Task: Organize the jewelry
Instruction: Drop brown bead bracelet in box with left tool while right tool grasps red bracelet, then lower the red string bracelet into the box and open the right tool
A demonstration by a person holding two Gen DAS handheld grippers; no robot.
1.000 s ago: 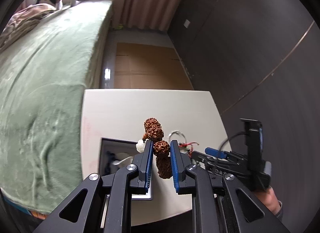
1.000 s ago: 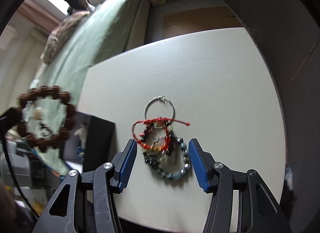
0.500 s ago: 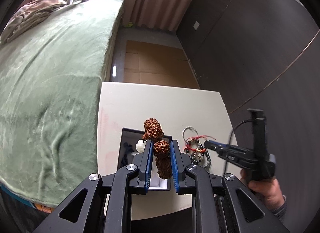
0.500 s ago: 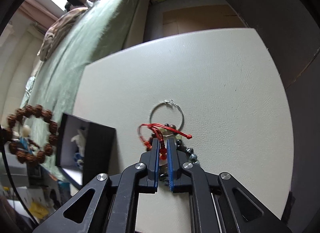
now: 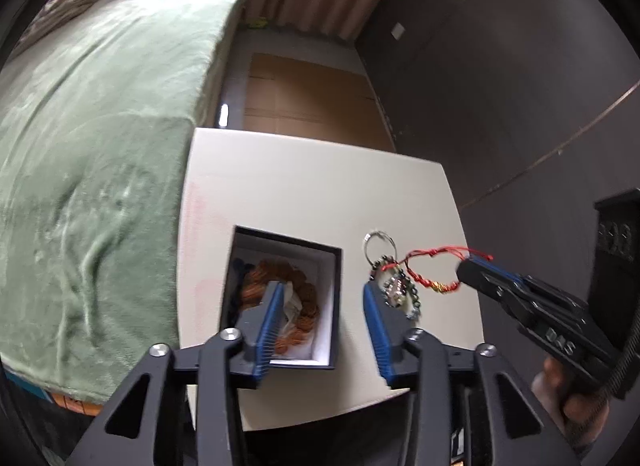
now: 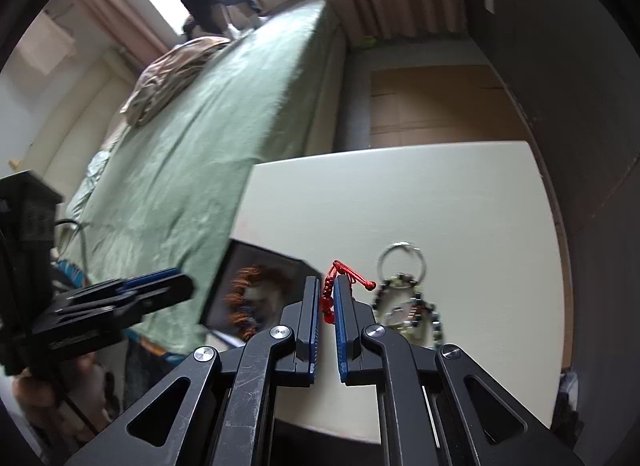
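An open black jewelry box [image 5: 335, 294] with a white lining stands on the cream table [image 5: 312, 193]. The brown bead bracelet [image 5: 304, 298] lies inside it. My left gripper [image 5: 322, 306] is open and empty above the box. My right gripper [image 6: 329, 298] is shut on the red cord bracelet [image 6: 329, 298], which also shows in the left wrist view [image 5: 430, 270], lifted off the table. A silver ring bracelet [image 5: 379, 242] and a dark bead bracelet [image 5: 400, 290] lie on the table right of the box. The box also shows in the right wrist view [image 6: 224, 286].
A bed with a green blanket [image 5: 92, 137] runs along the table's left side. A dark wall [image 5: 500, 85] stands to the right. Brown cardboard [image 5: 308, 93] covers the floor beyond the table's far edge.
My left gripper opened and the brown bead bracelet dropped into the box. My right gripper shut on the red cord bracelet and lifted it off the pile.
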